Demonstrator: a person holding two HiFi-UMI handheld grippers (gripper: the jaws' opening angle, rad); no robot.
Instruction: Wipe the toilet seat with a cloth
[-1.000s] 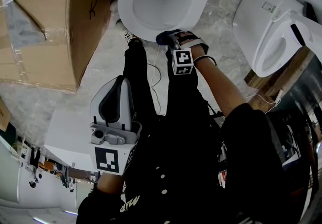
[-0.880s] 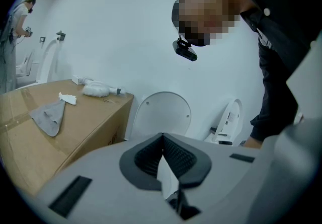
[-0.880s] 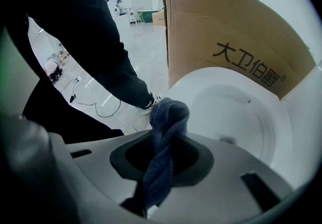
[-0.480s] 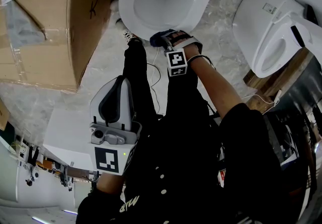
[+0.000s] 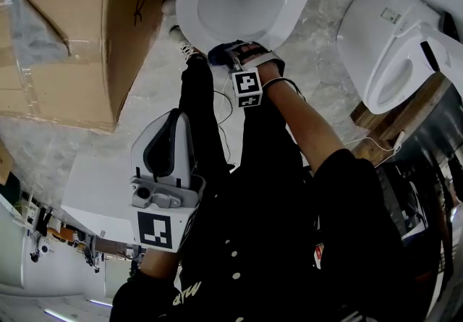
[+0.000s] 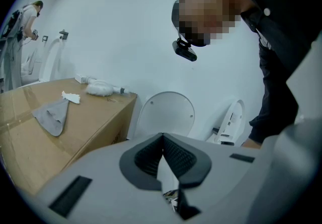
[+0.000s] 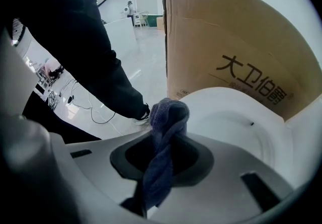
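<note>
A white toilet (image 5: 192, 6) stands at the top of the head view, its seat (image 7: 211, 98) also filling the right gripper view. My right gripper (image 5: 226, 56) is shut on a dark blue cloth (image 7: 163, 142), which bunches out past the jaws. The cloth (image 5: 219, 53) rests against the seat's near rim. My left gripper (image 5: 168, 148) is held back near my body, away from the toilet, and its jaws are shut with nothing between them. In the left gripper view it points up toward a wall and a raised toilet lid (image 6: 165, 114).
A big cardboard box (image 5: 69, 38) stands left of the toilet, with a grey rag (image 6: 52, 116) and scraps on top. A second white toilet (image 5: 380, 38) sits at the right. My dark-trousered legs and white cables (image 5: 223, 107) lie on the marble floor below the toilet.
My right gripper has slid left along the seat's near rim with the cloth. The left gripper has stayed put.
</note>
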